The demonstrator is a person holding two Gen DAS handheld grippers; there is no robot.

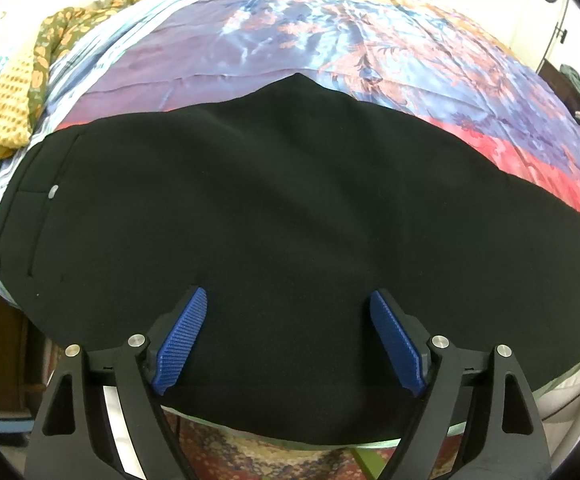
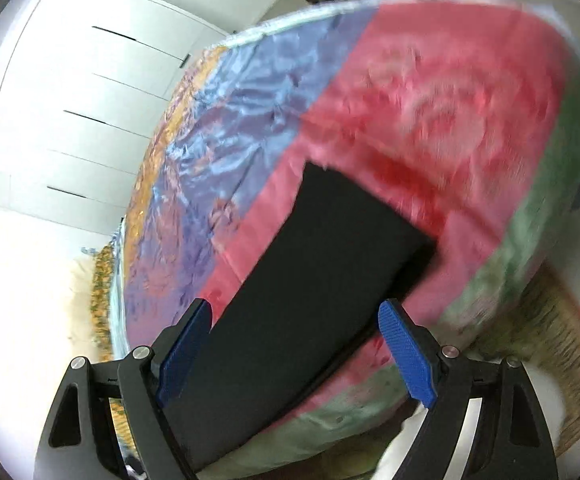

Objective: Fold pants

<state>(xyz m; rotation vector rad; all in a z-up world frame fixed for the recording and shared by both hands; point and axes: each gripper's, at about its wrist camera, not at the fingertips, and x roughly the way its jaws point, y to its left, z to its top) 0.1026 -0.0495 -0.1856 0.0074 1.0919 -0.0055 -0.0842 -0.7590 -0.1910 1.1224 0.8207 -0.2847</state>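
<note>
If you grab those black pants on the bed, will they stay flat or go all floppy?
Probably floppy: the black fabric pants lie limp, following the colourful patterned bedspread. Likely light, being thin cloth. The shiny cover might let them slide.

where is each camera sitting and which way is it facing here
Left wrist view: sits on the left tongs, angled steeply down at the waist end of the black fabric pants on the colourful patterned satin bedspread; only its open blue-padded fingers show.
Right wrist view: sits on the right tongs, tilted and blurred, looking along the pants' leg end toward white cupboards; only its open fingers show.
Shared: the same pants and bedspread; neither view shows the other tongs.
</note>
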